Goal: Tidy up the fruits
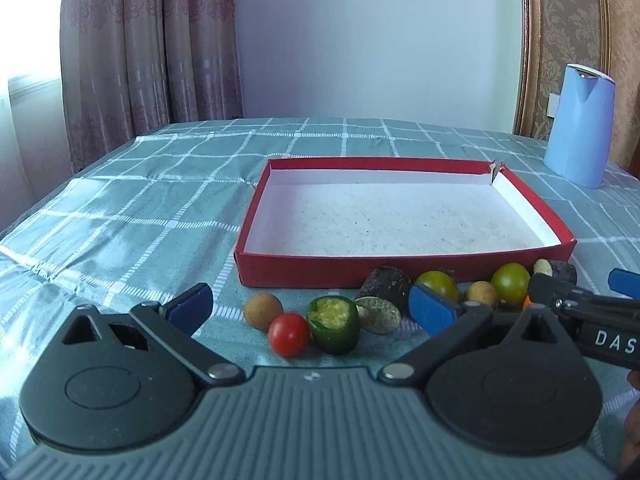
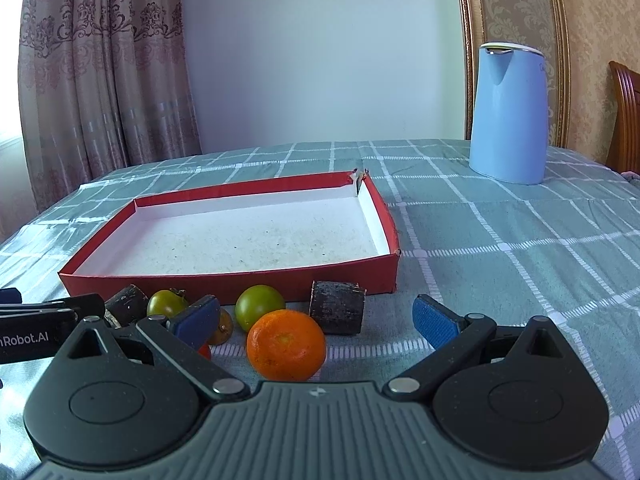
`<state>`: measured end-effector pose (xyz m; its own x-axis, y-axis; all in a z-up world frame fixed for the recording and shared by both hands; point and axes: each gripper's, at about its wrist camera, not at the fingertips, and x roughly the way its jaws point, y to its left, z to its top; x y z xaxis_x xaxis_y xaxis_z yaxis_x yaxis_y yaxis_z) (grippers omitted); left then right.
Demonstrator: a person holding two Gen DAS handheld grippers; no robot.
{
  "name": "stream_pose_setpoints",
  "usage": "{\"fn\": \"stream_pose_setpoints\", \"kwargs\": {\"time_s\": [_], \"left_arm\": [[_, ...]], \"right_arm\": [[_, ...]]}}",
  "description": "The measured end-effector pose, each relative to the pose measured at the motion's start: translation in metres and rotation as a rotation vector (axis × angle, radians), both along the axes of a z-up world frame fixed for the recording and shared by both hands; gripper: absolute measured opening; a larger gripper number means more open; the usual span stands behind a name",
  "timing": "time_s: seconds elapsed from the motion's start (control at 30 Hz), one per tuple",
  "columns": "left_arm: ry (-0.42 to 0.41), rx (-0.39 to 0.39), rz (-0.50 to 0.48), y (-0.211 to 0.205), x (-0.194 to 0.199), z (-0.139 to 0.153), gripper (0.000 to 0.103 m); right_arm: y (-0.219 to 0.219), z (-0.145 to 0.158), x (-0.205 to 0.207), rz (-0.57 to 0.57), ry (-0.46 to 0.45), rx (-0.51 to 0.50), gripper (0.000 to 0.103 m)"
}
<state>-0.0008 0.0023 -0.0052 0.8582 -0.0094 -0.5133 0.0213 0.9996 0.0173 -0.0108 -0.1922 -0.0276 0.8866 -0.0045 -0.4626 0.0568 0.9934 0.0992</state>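
Where legible, "DAS" on right tool [image 1: 580, 292].

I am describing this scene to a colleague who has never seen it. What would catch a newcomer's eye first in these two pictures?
Most striking is the shallow red box with its bare white inside, in the middle of the checked green tablecloth. Before its near wall lies a row of small fruits, among them a bright orange mandarin between the fingers of the open right gripper and a red cherry tomato before the open left gripper. A tall light-blue kettle stands far right.
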Motion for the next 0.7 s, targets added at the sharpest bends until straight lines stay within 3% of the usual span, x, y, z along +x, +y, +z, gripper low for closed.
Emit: {"fn": "stream_pose_setpoints", "kwargs": {"time_s": [0.7], "left_arm": [[0.020, -0.001, 0.003, -0.0002, 0.0042, -0.0051, 0.103]], "right_arm": [[-0.0012, -0.0003, 0.0006, 0.007, -0.005, 0.005, 0.103]]}}
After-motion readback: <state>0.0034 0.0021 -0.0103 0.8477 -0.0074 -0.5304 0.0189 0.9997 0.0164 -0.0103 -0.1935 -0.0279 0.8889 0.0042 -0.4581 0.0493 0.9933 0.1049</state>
